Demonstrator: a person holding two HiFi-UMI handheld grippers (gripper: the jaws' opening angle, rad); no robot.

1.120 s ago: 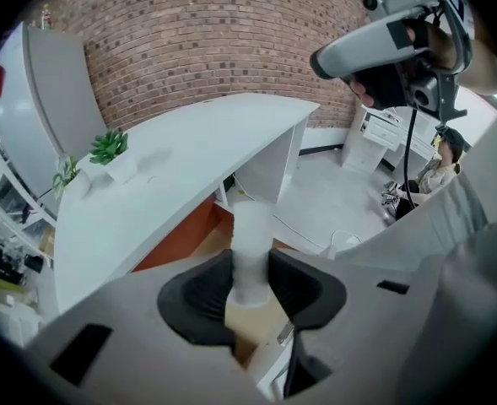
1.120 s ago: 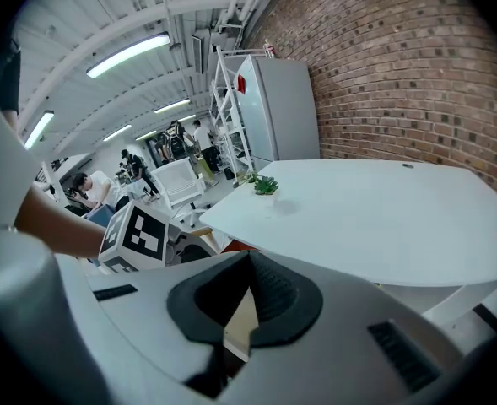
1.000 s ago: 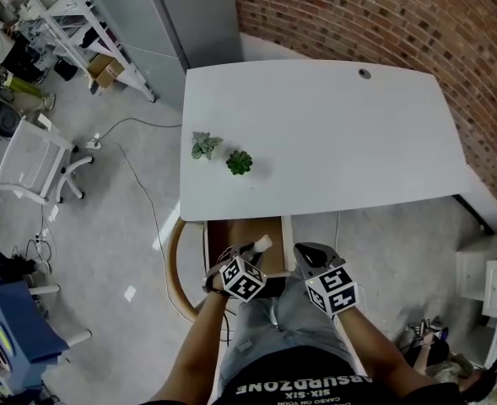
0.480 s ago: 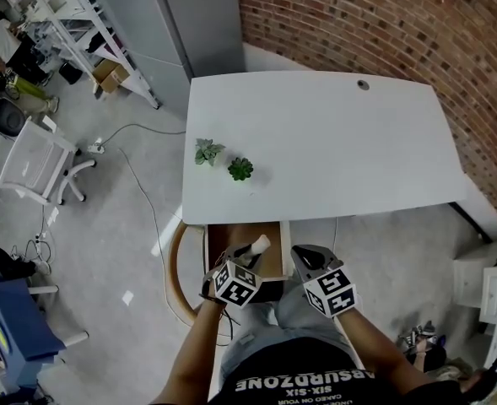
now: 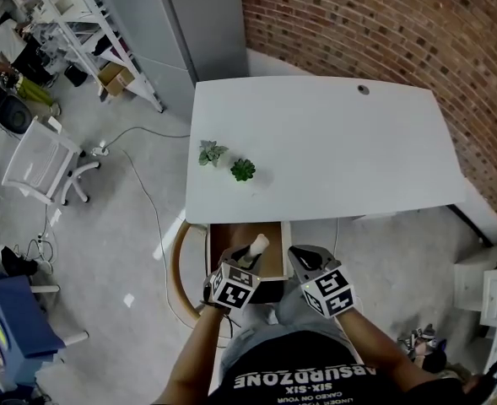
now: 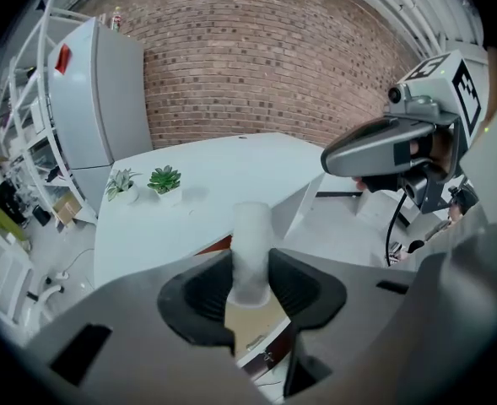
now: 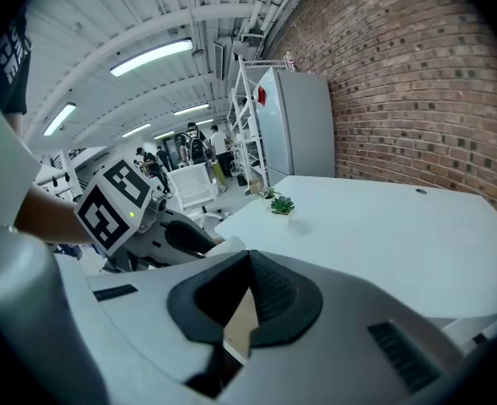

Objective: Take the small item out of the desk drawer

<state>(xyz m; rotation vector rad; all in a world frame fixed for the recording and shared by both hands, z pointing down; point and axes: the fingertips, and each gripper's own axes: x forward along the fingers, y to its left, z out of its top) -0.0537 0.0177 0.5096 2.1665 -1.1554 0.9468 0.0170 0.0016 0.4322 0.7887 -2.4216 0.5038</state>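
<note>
Two grippers hovering over the open desk drawer [image 5: 272, 263], left gripper [image 6: 250, 266] clamping a small white cylinder [image 6: 251, 230] upright between its pads, just above the drawer's wooden floor, right gripper [image 7: 248, 270] pausing alongside, jaws pressing together, carrying nothing.

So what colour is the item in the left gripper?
White item, clearest in left gripper view.

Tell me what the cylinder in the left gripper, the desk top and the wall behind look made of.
The small cylinder: frosted, semi-translucent white, probably plastic. The desk top: smooth matte white without grain, likely laminate or painted board. The wall: red brick, with mortar lines visible.
</note>
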